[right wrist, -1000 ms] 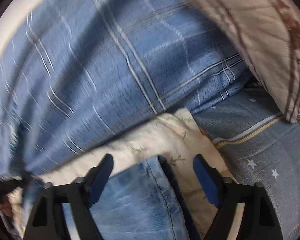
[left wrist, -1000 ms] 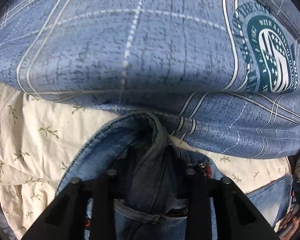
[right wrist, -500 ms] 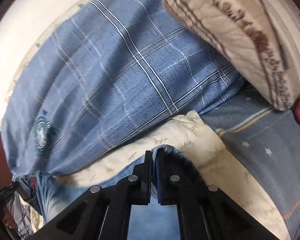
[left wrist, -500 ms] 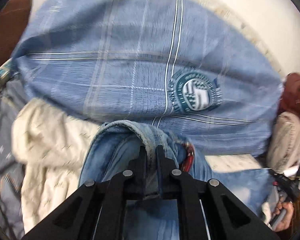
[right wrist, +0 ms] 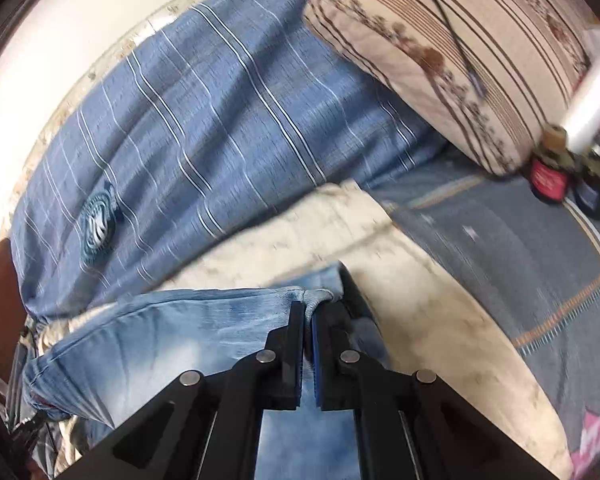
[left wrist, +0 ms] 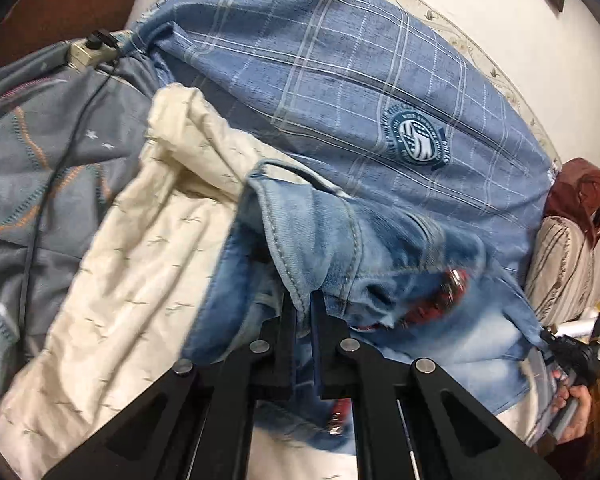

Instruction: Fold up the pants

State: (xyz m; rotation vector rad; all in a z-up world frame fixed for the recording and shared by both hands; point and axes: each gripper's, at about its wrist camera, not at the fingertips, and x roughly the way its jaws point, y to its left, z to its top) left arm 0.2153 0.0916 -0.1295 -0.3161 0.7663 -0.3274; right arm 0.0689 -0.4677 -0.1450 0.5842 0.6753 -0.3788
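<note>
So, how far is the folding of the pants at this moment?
Done: both grippers have a grip, the left gripper shut on the jeans near the waistband, the right gripper on a hem. In hand: lifting them over the cream blanket. Left: every fold; no neat crease shows yet.

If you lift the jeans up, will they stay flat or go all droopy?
Probably droopy: the jeans already bunch and fold where the left gripper pinches them. They likely sag between the grips, since the right gripper holds only a hem edge. The thick seams suggest fairly heavy cloth, unlikely to slip out.
</note>
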